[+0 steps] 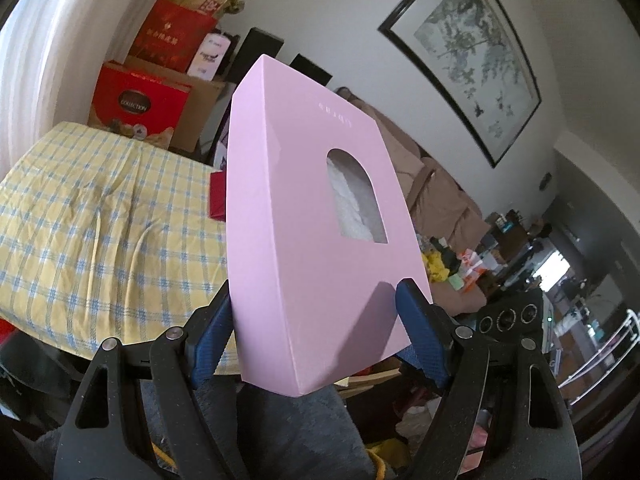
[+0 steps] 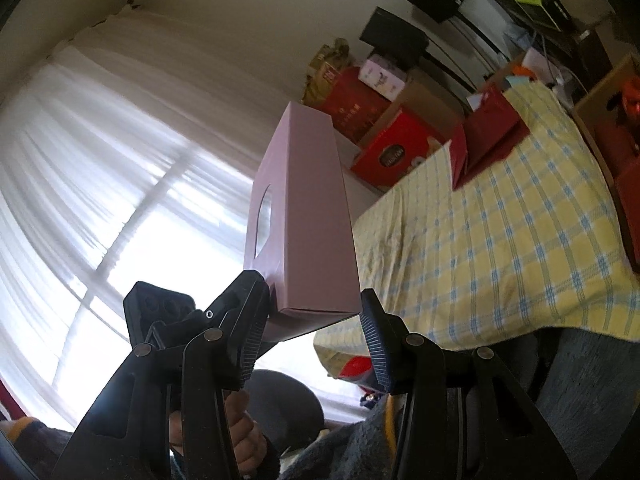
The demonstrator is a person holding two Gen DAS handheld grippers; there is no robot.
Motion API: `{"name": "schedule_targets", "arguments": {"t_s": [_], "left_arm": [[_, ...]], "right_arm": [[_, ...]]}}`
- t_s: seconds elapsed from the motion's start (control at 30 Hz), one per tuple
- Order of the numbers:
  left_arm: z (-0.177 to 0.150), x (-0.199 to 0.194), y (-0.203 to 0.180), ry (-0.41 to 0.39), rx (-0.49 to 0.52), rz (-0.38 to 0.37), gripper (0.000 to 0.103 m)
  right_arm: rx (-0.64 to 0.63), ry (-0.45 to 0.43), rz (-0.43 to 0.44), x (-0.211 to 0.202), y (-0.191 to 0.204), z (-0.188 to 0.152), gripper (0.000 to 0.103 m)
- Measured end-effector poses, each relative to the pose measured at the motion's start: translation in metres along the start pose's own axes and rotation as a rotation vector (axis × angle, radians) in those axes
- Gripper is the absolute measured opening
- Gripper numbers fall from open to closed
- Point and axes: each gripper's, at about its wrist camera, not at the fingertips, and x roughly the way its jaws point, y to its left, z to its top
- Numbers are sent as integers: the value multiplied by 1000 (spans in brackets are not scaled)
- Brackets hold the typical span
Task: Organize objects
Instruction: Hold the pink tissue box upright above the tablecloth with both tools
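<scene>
A pink tissue box (image 1: 304, 200) with an arched cut-out showing white tissue is held up in the air above the yellow checked cloth. My left gripper (image 1: 316, 292) is shut on its near end, with the blue pads (image 1: 418, 320) pressing across the wide face. In the right wrist view the same box (image 2: 308, 200) stands on edge. My right gripper (image 2: 311, 286) is shut on its near end across the thin sides. The left gripper's body (image 2: 160, 308) shows beside it, held by a hand (image 2: 240, 440). The right gripper's body (image 1: 508, 316) appears at the box's right.
A surface under a yellow and blue checked cloth (image 1: 100, 220) lies below and left. Red gift boxes (image 1: 140, 100) and cartons are stacked behind it by the white curtain (image 2: 100, 180). A framed painting (image 1: 472, 60) hangs over a covered sofa (image 1: 436, 184). A cluttered table (image 1: 480, 264) stands far right.
</scene>
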Motion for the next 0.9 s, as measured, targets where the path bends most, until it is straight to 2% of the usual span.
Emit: {"name": "schedule_targets", "arguments": {"t_s": [0.4, 0.9], "left_arm": [[7, 10, -18, 15, 11, -52, 77], [-14, 32, -34, 90, 56, 4, 77]], "right_arm": [[-61, 2, -56, -20, 15, 17, 48], [20, -23, -36, -36, -23, 3, 48]]}}
